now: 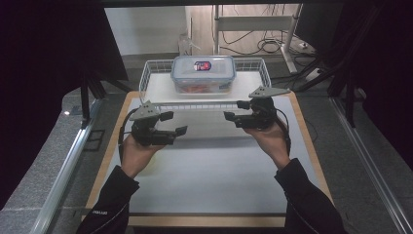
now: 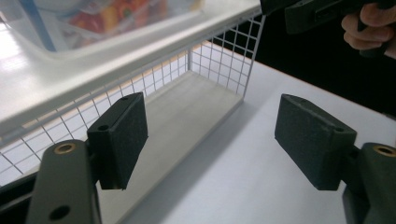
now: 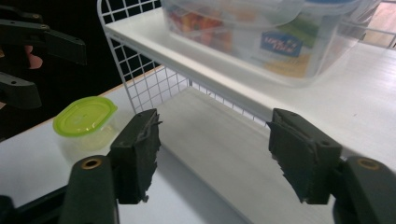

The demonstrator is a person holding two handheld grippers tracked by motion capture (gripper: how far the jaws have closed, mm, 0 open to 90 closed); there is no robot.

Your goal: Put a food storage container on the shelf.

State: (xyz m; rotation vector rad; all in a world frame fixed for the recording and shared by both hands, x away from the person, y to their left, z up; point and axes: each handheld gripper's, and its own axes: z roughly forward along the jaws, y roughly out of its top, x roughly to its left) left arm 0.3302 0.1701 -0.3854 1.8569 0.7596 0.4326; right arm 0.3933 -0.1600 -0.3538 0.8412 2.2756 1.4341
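A clear plastic food box (image 1: 203, 73) with a blue-edged lid stands on the top deck of a white wire rack (image 1: 156, 90) at the far side of the table. My left gripper (image 1: 175, 123) hovers in front of the rack's left end, open, with nothing between its pads. My right gripper (image 1: 234, 110) hovers at the rack's right front, also open with nothing between its pads. In the left gripper view my jaws (image 2: 210, 140) face the gap under the deck (image 2: 140, 51). The right gripper view has the box (image 3: 261, 32) above my right gripper (image 3: 215, 149).
A small cup with a green lid (image 3: 85, 116) sits on the white tabletop left of the rack. The table (image 1: 209, 170) has a wooden rim. A metal rail (image 1: 63, 175) runs along the left, and cables lie on the floor behind.
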